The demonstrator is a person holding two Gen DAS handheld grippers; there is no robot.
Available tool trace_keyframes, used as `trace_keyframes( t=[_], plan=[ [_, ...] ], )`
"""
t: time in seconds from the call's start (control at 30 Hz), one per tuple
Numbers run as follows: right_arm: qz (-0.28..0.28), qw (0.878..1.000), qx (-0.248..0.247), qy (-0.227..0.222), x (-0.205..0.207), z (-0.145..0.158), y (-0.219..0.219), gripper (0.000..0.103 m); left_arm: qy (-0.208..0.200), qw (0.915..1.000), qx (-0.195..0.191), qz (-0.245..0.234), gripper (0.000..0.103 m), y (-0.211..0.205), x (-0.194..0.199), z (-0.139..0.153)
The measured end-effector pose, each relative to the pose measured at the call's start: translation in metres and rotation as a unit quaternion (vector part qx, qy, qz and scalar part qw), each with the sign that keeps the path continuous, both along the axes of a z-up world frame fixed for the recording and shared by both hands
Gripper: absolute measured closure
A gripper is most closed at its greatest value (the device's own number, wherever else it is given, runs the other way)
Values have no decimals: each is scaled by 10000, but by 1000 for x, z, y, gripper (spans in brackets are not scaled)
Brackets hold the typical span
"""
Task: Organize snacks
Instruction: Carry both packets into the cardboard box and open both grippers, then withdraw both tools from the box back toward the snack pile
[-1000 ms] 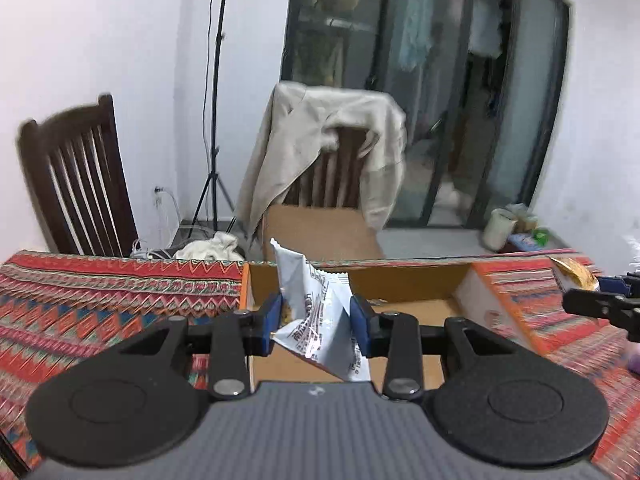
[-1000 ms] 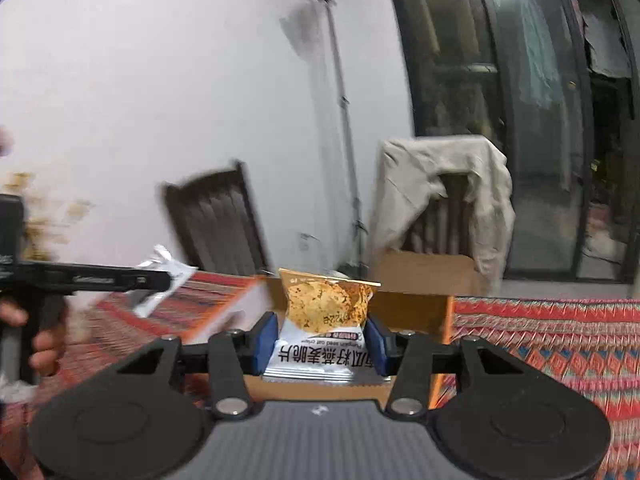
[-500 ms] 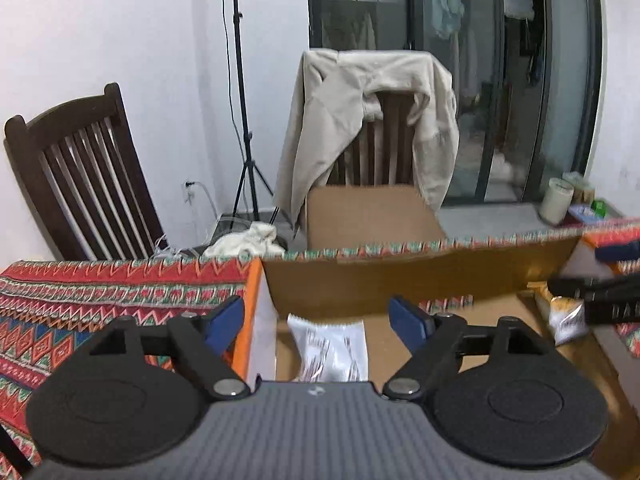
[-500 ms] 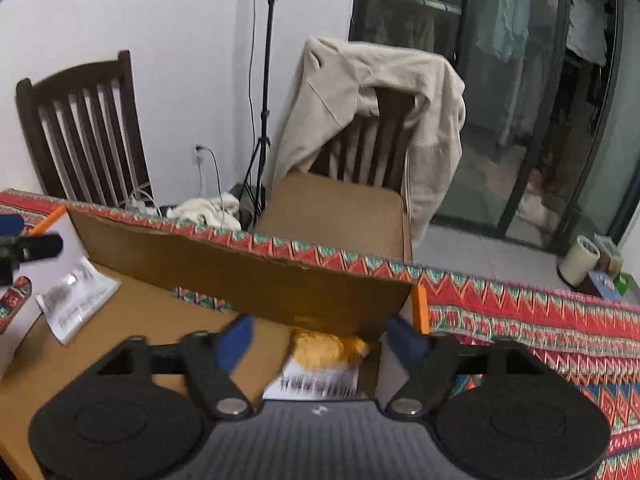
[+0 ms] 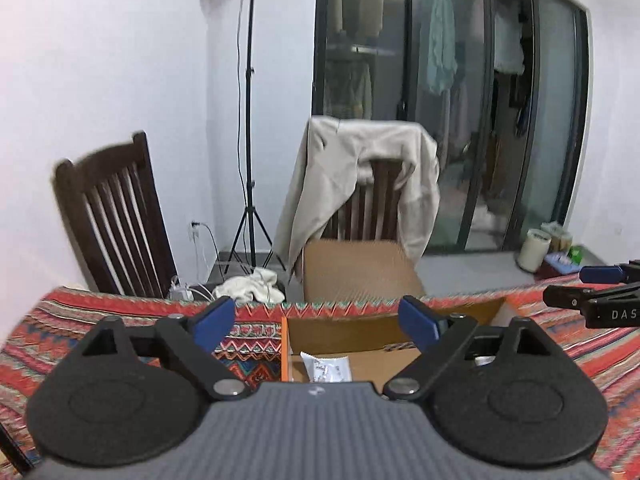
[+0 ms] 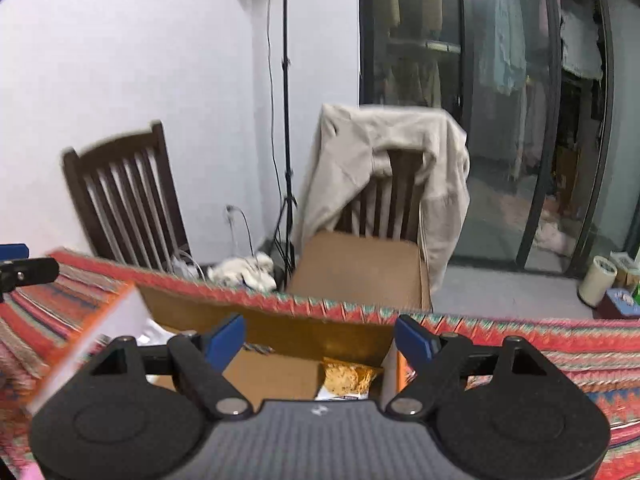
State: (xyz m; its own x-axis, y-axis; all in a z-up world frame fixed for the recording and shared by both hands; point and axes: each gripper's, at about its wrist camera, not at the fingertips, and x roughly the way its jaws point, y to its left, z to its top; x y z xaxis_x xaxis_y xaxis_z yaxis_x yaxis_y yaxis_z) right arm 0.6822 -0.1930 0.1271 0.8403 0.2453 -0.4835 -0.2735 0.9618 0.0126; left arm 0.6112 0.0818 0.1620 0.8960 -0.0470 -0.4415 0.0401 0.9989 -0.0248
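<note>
An open cardboard box (image 5: 384, 330) sits on the patterned tablecloth. A white snack packet (image 5: 328, 366) lies on its floor near the left wall. An orange snack packet (image 6: 346, 376) lies in the box's right corner (image 6: 312, 338). My left gripper (image 5: 316, 326) is open and empty above the box's near left side. My right gripper (image 6: 320, 338) is open and empty above the orange packet. The right gripper's side shows at the right edge of the left wrist view (image 5: 596, 304).
The red patterned tablecloth (image 5: 100, 320) covers the table around the box. Behind the table stand a dark wooden chair (image 5: 112, 216), a chair draped with a beige jacket (image 5: 360, 184) and a light stand (image 5: 250, 120). Glass doors lie at the back right.
Both grippers opened and dropped their packets into the box a second ago. Since then both have pulled up and back, still open, with the packets lying in the box.
</note>
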Motion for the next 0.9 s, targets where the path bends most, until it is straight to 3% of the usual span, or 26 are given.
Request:
trace_keyframes(
  t=[0.13, 0.2, 0.23, 0.47, 0.63, 0.9],
  plan=[
    [33, 9998, 12, -186, -60, 53, -13, 13, -119, 9999, -112, -50, 4, -2, -64, 45],
    [108, 9996, 67, -270, -93, 75, -22, 0, -150, 9998, -31, -111, 3, -7, -101, 61],
    [117, 9994, 84, -325, -110, 83, -26, 0, -230, 9996, -19, -190, 1, -10, -125, 67],
    [458, 9963, 111, -712, -247, 114, -52, 0, -726, 9959, -244, -485, 0, -21, -265, 74],
    [705, 9926, 207, -968, -336, 104, -68, 0, -1107, 9932, -144, -335, 0, -32, -354, 51],
    [624, 9878, 282, -1396, -466, 36, -82, 0, -1388, 9893, -376, -250, 0, -47, -464, -20]
  ],
)
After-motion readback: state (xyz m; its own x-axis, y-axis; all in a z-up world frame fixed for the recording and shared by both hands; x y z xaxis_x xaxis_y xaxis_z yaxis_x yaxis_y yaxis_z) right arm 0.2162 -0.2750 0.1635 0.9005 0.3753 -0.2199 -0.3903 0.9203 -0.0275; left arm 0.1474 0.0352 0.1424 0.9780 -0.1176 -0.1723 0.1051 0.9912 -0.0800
